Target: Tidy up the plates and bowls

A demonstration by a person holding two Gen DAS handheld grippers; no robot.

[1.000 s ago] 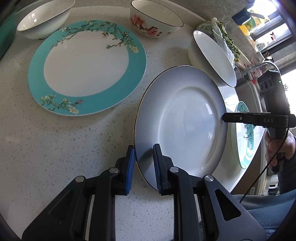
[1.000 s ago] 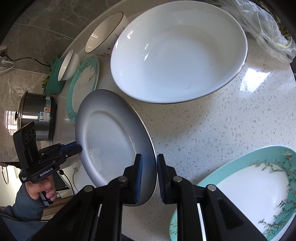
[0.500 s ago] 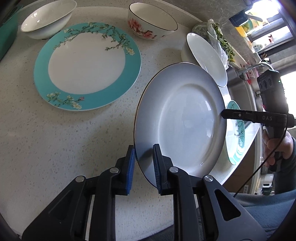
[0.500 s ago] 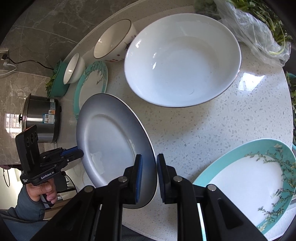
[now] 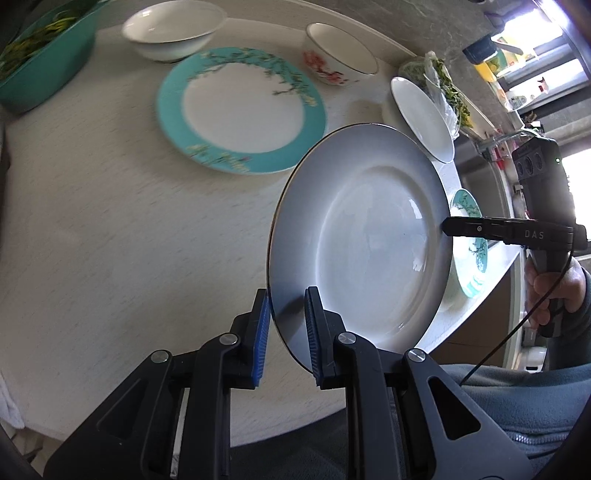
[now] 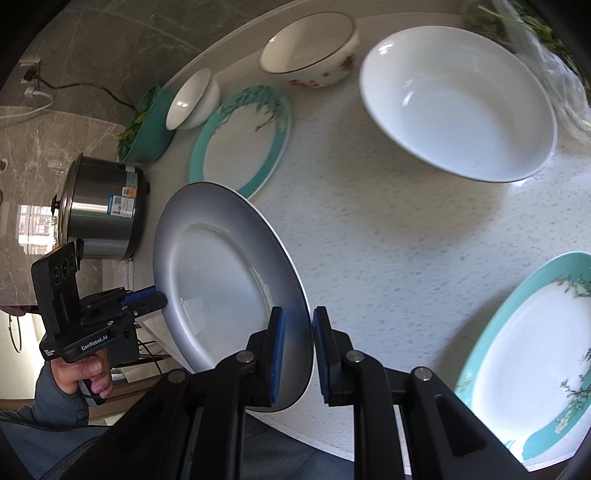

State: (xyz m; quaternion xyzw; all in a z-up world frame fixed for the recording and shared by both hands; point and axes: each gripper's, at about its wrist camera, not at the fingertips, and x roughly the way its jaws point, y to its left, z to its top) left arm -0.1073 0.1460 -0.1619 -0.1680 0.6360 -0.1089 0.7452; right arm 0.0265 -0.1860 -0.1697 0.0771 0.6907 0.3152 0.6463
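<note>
From the left wrist view, we hold the grey plate [image 5: 369,236] by its rim with the left gripper [image 5: 286,328], whose blue pads are clamped on the near edge, one pad on each face. We take an edge on each side because a wide, thin plate would tip out of a single pinch. The right gripper [image 5: 448,230] bites the opposite edge of the grey plate, so the plate spans the gap between the two claws and tilts steeply, clear of the counter [image 5: 110,240]. Beyond the grey plate lies the teal-rimmed plate [image 5: 242,110], flat on the counter, which we judge a likely stacking spot. The floral bowl [image 5: 340,55] and a small white bowl [image 5: 173,33] sit further off behind that teal-rimmed plate.

From the right wrist view, the right gripper [image 6: 297,352] is closed on the grey plate [image 6: 221,280] at its near edge, the rim sitting between the pads. The left gripper [image 6: 157,299] pinches the far edge. A large white bowl [image 6: 458,110] rests on the counter well beyond the grey plate, and a second teal plate [image 6: 535,350] lies beside the grey plate, away from the left gripper.
</note>
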